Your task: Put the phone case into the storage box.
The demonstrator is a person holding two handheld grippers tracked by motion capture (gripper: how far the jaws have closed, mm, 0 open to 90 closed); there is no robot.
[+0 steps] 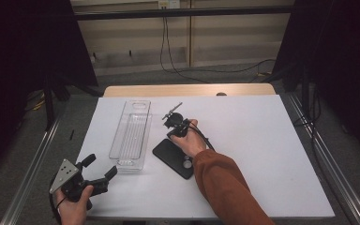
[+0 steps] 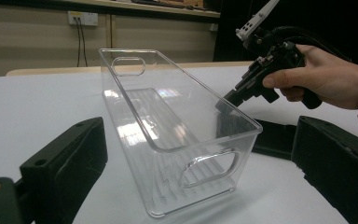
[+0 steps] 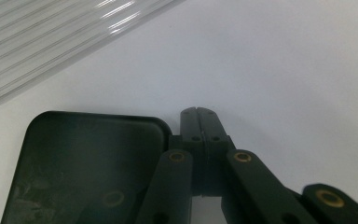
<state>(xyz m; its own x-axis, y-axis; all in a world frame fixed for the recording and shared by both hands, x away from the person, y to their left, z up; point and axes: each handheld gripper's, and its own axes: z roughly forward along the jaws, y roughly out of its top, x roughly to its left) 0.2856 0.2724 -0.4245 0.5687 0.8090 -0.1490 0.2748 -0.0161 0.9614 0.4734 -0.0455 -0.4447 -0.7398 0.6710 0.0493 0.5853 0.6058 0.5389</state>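
While my right gripper (image 3: 199, 112) held its fingers pressed together just beside the black phone (image 3: 88, 158), that phone lay flat on the bench (image 1: 262, 140). Left gripper (image 1: 98, 173) fingers stood spread, near the clear bin (image 2: 168, 135).

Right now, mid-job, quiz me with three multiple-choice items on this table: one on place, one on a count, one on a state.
1. Where does the black phone lie relative to the clear plastic bin?
A. inside it
B. on the table beside it
C. under it

2. How many handle cut-outs does the bin show in the left gripper view?
A. one
B. two
C. four

3. How do the right gripper jaws stand?
A. shut, empty
B. wide open
C. shut on the phone

Answers: 1 B, the phone rests on the white tabletop at the bin's right. 2 B, one at each end. 3 A, the jaws meet with nothing between.
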